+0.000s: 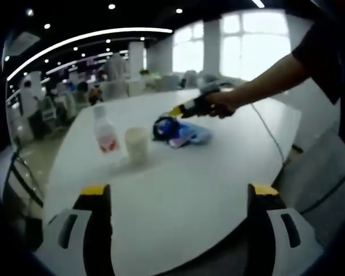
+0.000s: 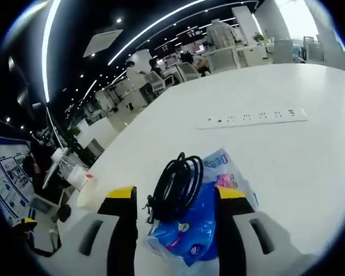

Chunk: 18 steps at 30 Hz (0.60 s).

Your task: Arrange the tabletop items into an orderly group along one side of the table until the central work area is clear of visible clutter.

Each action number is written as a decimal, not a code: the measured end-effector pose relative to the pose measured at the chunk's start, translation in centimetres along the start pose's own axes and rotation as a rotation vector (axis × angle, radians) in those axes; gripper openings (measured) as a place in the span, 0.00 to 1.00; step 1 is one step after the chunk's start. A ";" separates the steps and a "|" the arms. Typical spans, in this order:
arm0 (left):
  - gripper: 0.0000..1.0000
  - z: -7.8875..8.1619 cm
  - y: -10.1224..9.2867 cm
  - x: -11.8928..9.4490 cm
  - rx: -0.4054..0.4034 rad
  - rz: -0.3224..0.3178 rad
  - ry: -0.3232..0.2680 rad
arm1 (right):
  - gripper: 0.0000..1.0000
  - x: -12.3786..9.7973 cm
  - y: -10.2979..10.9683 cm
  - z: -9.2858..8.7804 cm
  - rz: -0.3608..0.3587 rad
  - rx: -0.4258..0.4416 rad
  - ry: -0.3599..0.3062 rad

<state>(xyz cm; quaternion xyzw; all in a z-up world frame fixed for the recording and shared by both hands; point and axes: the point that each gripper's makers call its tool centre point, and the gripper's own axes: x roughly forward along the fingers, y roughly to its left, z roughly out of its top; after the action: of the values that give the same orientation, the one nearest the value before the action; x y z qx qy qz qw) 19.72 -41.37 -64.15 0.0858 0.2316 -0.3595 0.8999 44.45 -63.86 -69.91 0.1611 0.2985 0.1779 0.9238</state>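
While our left gripper [image 1: 178, 201] stands spread short of the cup [image 1: 136, 144], our right gripper [image 2: 175, 198] straddles, unclosed, the black cable coil [image 2: 177, 185] beyond that cup.

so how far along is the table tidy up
Early on. Nothing looks grouped along an edge yet: the bottle, cup and blue packet sit mid-table. In hand: the right gripper is open, jaws either side of the coiled black cable lying on that packet. The left gripper hangs open, back from the items. Left: move all of these to one side; the power strip lies further back.
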 end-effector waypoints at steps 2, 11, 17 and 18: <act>0.95 -0.1 0.0 0.0 0.002 0.001 0.004 | 0.53 0.2 0.0 -0.1 0.008 0.013 0.009; 0.93 -0.3 0.4 0.0 -0.008 0.010 0.020 | 0.49 0.8 0.5 -0.9 0.010 0.029 0.038; 0.92 -0.5 0.3 0.2 -0.007 0.006 0.030 | 0.46 1.2 0.5 -0.9 0.004 0.040 0.042; 0.91 -0.5 0.2 0.2 -0.006 0.005 0.031 | 0.45 1.2 0.5 -0.9 0.002 0.043 0.044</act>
<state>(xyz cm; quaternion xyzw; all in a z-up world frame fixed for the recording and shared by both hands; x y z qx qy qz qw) 19.81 -41.19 -64.65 0.0890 0.2465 -0.3553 0.8972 44.69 -62.72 -71.01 0.1772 0.3221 0.1757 0.9132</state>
